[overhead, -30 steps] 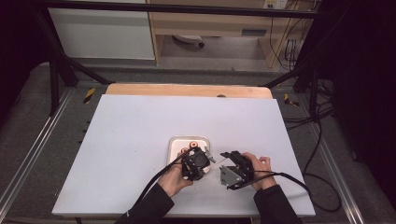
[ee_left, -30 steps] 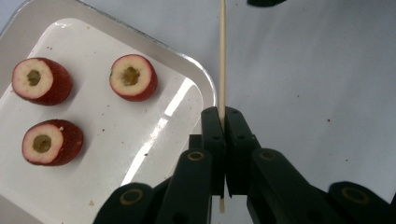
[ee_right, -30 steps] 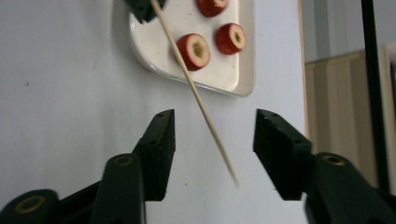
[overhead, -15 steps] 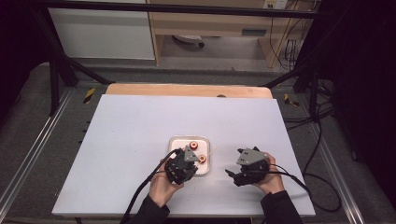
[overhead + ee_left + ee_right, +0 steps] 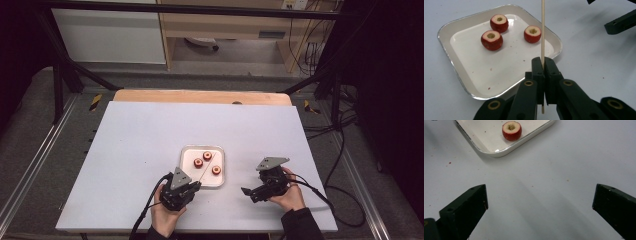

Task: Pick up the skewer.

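Note:
A white square tray [image 5: 220,181] lies near the table's front with three red cored fruit pieces [image 5: 198,163] in it. In the left gripper view the three pieces [image 5: 492,40] sit toward the tray's [image 5: 461,72] far side. My left gripper [image 5: 543,65] is shut on a thin wooden skewer [image 5: 542,30], which points out over the tray's right part. In the high view that gripper [image 5: 191,188] sits at the tray's front-left corner. My right gripper [image 5: 250,194] is to the right of the tray. Its jaws [image 5: 539,207] have just been opening and stand wide apart with nothing between them.
The white table top [image 5: 140,140] has bare room to the left, behind and right of the tray. Its wooden back edge [image 5: 200,96] meets dark frame rails. In the right gripper view one fruit piece [image 5: 511,130] lies near the tray's rim [image 5: 499,152].
The left gripper has drawn back toward the front left off the tray, with the skewer in it. The right gripper shifted slightly right and its jaws opened wide.

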`<state>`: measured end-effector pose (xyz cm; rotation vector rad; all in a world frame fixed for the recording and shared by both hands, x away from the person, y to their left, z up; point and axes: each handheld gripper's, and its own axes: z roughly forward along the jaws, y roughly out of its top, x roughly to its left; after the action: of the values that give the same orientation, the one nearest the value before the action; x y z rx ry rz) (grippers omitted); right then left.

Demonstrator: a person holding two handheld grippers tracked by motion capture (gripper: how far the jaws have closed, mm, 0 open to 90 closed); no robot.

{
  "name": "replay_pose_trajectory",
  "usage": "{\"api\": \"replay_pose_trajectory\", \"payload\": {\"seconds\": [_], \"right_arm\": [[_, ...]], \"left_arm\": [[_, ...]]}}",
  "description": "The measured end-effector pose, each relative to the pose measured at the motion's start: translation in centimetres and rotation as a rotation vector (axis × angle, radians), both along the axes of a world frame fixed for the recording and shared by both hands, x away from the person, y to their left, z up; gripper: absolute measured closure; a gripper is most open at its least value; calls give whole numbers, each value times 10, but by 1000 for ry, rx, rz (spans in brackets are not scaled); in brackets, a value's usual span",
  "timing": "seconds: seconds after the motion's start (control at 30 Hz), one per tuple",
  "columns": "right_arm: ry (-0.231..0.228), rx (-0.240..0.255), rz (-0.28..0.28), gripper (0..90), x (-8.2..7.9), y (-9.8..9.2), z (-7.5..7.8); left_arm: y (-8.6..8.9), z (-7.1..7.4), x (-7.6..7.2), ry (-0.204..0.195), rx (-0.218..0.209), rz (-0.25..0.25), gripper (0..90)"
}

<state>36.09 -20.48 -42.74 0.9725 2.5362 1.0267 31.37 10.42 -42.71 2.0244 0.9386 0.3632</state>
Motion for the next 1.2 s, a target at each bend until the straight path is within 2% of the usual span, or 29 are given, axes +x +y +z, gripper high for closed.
{"api": "replay_pose_trajectory", "payload": {"seconds": [0.07, 0.13, 0.17, 0.2, 0.27, 0.33, 0.37, 0.43, 0.57, 0.73, 0.83, 1.07, 1.2], "right_arm": [[0, 9, 3, 7, -1, 0, 0], [22, 58, -16, 12, -1, 0, 2], [22, 58, -16, 12, -1, 0, 2], [41, 108, -22, 16, 0, -1, 6], [54, 128, -31, 17, 1, -1, 9], [52, 123, -38, 22, 1, 0, 10], [51, 105, -51, 22, 1, 2, 13], [52, 99, -54, 17, 2, 4, 16], [84, 115, -45, 21, 6, 9, 19], [93, 113, -92, 38, 13, 16, 24], [97, 106, -126, 38, 18, 23, 26], [105, 105, -141, 37, 25, 42, 32], [139, 89, -170, 46, 31, 58, 34]], "left_arm": [[4, -3, -3, 0, -15, 8, 880], [9, -6, -6, -2, -42, 15, 879], [9, -6, -6, -2, -42, 15, 879], [10, -7, -7, -1, -53, 17, 879], [12, -8, -8, -6, -55, 17, 880], [15, -9, -9, -16, -58, 24, 879], [16, -10, -9, -15, -64, 23, 879], [20, -11, -11, -22, -84, 32, 879], [22, -12, -11, -37, -90, 35, 880], [25, -17, -11, -40, -95, 39, 879], [26, -19, -11, -44, -100, 44, 879], [31, -22, -12, -46, -97, 42, 879], [34, -23, -12, -40, -101, 43, 879]]}}
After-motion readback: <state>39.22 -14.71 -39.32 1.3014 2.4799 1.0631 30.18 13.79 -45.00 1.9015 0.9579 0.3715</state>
